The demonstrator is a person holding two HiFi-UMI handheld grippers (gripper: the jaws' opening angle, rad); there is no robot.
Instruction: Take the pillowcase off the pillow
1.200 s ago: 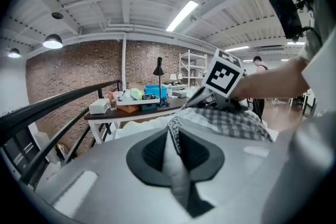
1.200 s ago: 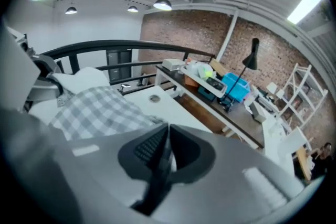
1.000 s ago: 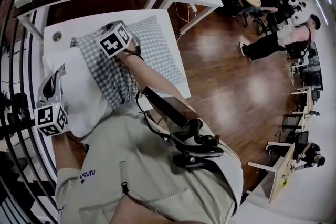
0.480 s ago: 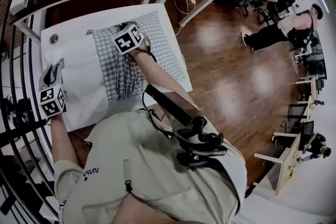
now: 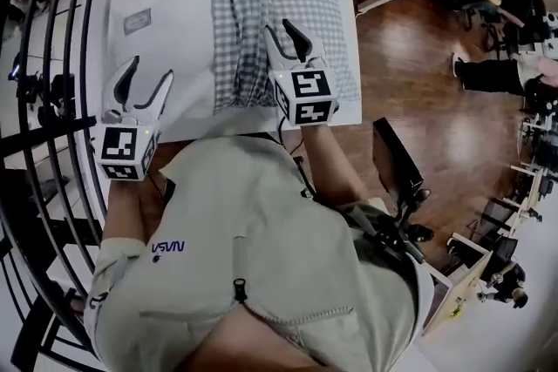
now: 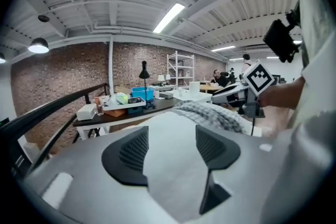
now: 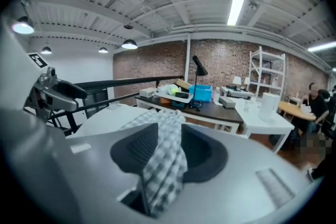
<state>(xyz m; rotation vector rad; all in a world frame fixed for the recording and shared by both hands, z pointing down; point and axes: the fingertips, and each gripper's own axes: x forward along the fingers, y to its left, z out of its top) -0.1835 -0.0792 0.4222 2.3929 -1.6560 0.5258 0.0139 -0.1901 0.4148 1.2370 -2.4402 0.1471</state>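
A white pillow point(image 5: 166, 35) lies on the white table point(image 5: 349, 113). The checked pillowcase point(image 5: 237, 39) is bunched in a strip across the pillow's right part, and more checked cloth lies flat to its right. My left gripper point(image 5: 146, 76) hovers at the pillow's near left; its jaws have just been opening and now stand apart, with the pillow point(image 6: 173, 123) in the gap behind them. My right gripper point(image 5: 281, 32) is at the bunched strip; its jaws have also just been opening, and a fold of the pillowcase point(image 7: 163, 155) still hangs loosely between them.
A black railing point(image 5: 52, 100) runs close along the table's left side. Wooden floor point(image 5: 418, 83) lies to the right. Desks with boxes and a lamp point(image 7: 199, 94) stand beyond the table. People sit at the far right point(image 5: 514, 4).
Both grippers have drawn back toward the near table edge and their jaws have opened. The right one had been shut on the bunched pillowcase further in; the left had been shut at the pillow's left edge.
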